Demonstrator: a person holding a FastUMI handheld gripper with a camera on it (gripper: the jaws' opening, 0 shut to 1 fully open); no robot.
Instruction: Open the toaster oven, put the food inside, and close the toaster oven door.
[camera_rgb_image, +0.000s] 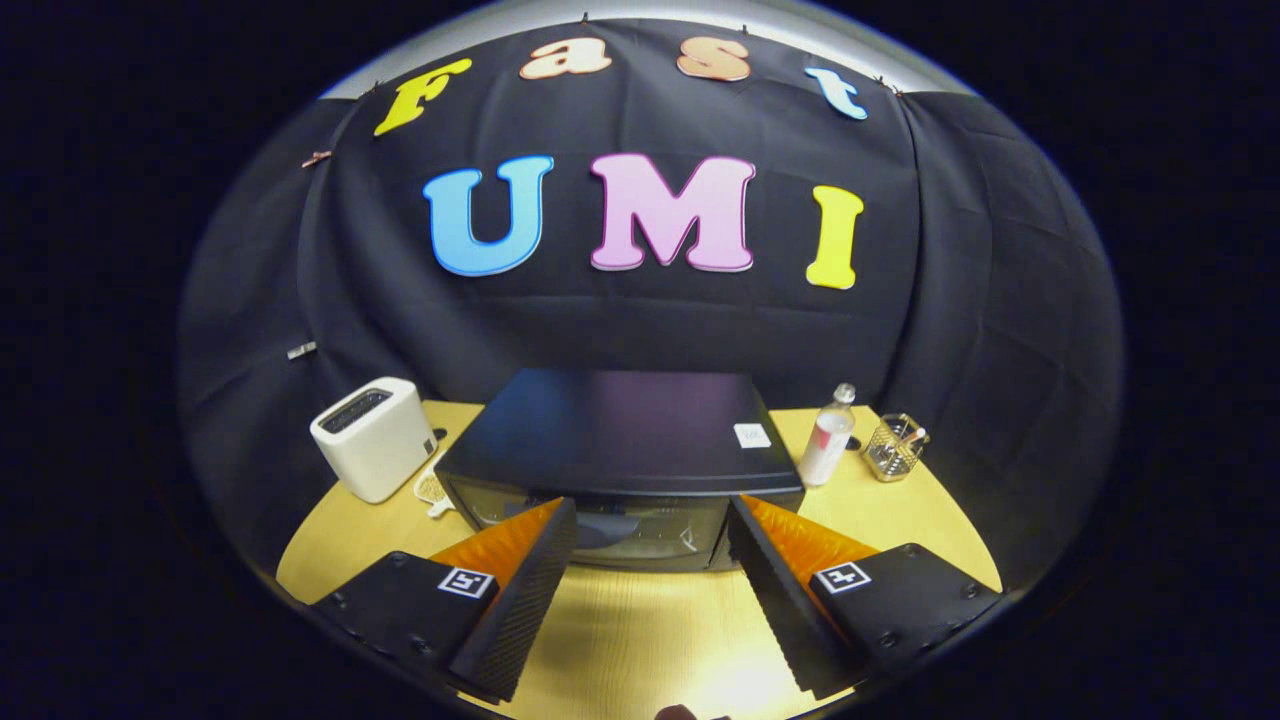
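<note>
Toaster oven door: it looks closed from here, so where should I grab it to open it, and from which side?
Judging from the gripper view, the toaster oven faces the open gripper, glass door shut. Grip the handle along the door's upper edge, coming straight in from the front with fingers above and below it. The handle itself is hard to make out, so confirm as you close in.
</note>
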